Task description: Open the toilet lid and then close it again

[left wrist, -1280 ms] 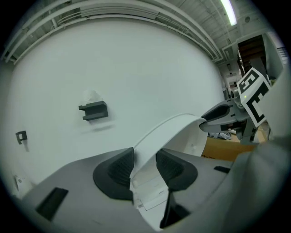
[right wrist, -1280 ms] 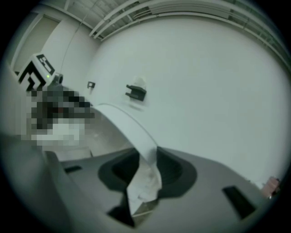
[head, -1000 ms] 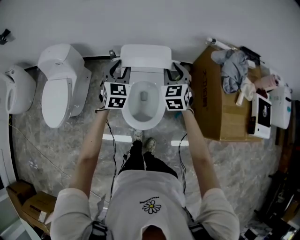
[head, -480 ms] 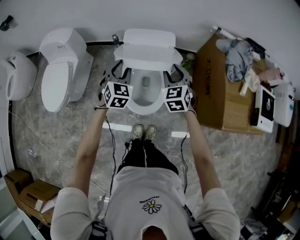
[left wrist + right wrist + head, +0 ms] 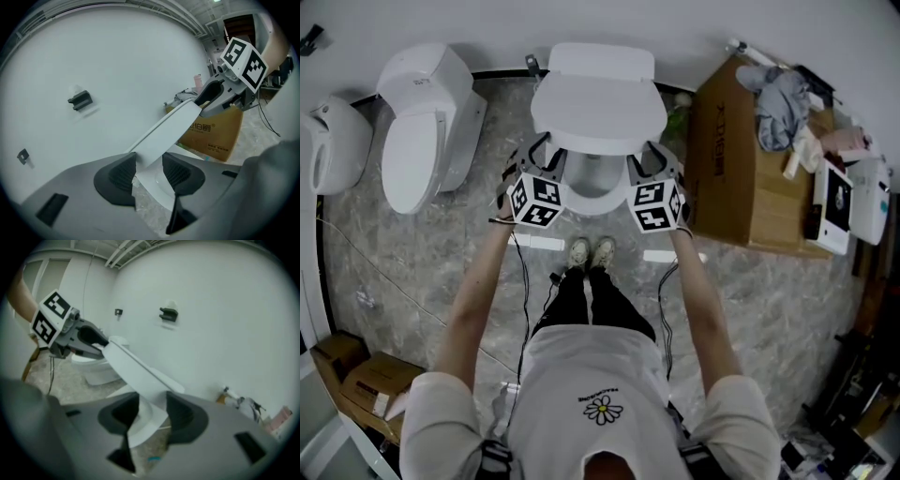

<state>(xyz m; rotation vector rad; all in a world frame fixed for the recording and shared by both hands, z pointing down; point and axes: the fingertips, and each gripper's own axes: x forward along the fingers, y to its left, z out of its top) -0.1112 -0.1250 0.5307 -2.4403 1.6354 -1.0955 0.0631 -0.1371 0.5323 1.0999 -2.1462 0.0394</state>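
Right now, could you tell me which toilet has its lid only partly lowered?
The toilet beside the cardboard box: its lid hangs tilted over the bowl, whose front shows. The toilet to its left is shut flat.

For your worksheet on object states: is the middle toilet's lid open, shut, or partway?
Partway: the lid slants over the bowl, whose front rim shows beneath it.

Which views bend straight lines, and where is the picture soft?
Left gripper view and right gripper view: fisheye bending, dark vignetted corners; the white plastic toilet lid looks softer in the right one. Head view: even light, sharp, mildly bowed edges.
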